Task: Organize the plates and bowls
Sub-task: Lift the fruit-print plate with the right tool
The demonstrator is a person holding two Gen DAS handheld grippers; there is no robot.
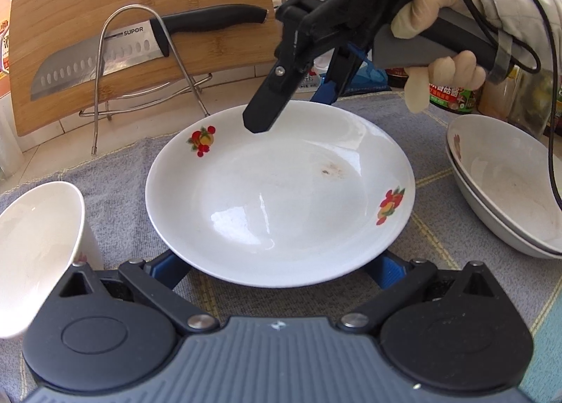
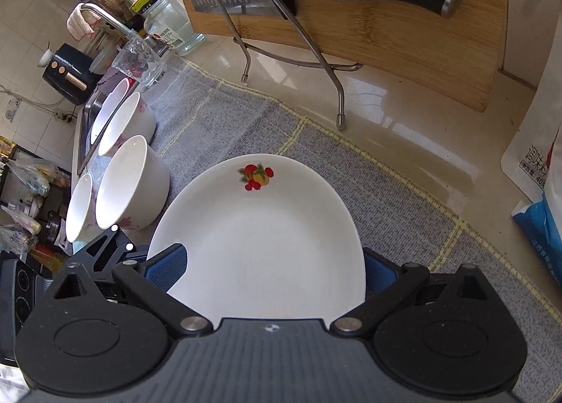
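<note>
Fingers [image 1: 165, 271] of the left gripper [image 1: 277, 274] stand wide apart on either side of the plate's [image 1: 277, 199] near rim, their tips hidden beneath it, so contact cannot be told. Left of the plate stands a white bowl [image 1: 35, 248]; the plate itself lies on a grey cloth [image 1: 112, 171] spread over the desk [image 2: 368, 111]. At its far rim the right gripper [image 1: 295, 111], held in a gloved hand [image 1: 442, 62], hangs with fingers spread past the plate's edges, and right of the plate sit two stacked bowls [image 1: 505, 185].
</note>
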